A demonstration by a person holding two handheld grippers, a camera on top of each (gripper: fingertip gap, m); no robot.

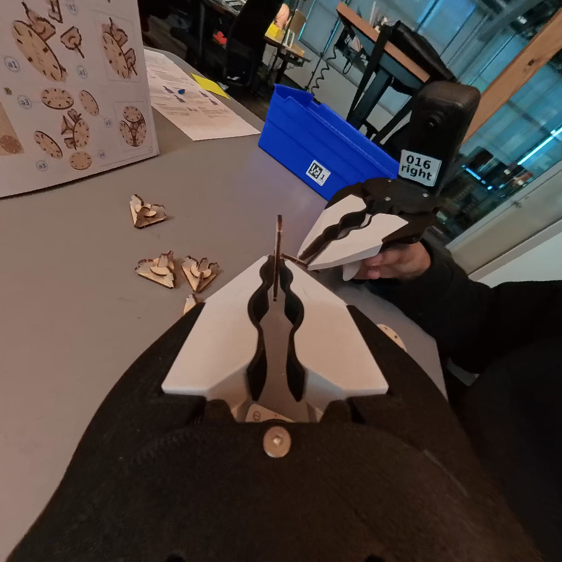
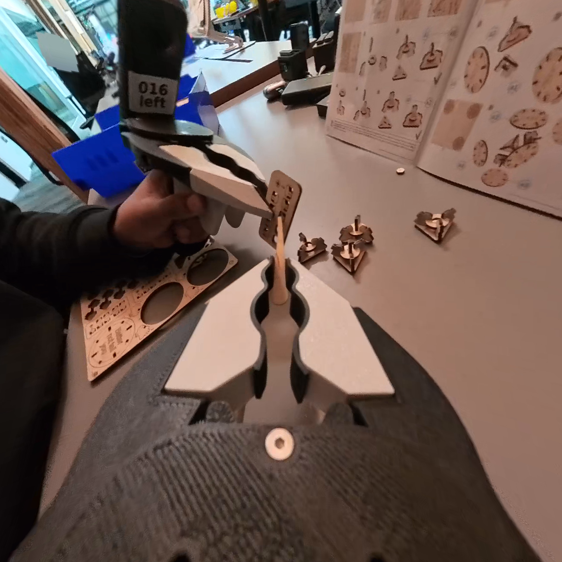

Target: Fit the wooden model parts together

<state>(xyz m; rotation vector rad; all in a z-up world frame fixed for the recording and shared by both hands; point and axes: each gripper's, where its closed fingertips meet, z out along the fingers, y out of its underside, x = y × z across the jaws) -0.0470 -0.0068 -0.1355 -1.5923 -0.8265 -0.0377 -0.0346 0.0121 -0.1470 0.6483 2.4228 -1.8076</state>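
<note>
Wooden work on both sides: my left tool [image 2: 267, 199] is clenched on a thin perforated plywood plate [image 2: 284, 200], held edge-up above the desk [image 1: 91, 304]. My right tool [image 2: 278, 264] grips a pale tapered wooden stick [image 2: 279, 273], its tip touching the plate's holes. Small triangular assemblies [image 2: 349, 243] lie nearby.

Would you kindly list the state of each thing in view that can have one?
Left gripper: shut on a thin wooden plate, held upright on edge.
Right gripper: shut on a pale wooden stick, tip at the plate.
Blue bin: upright on the table, contents hidden.
Instruction booklet: open.
Wooden sheet: flat, round parts punched out.
Small triangular assemblies: on the table, apart from both grippers.
</note>
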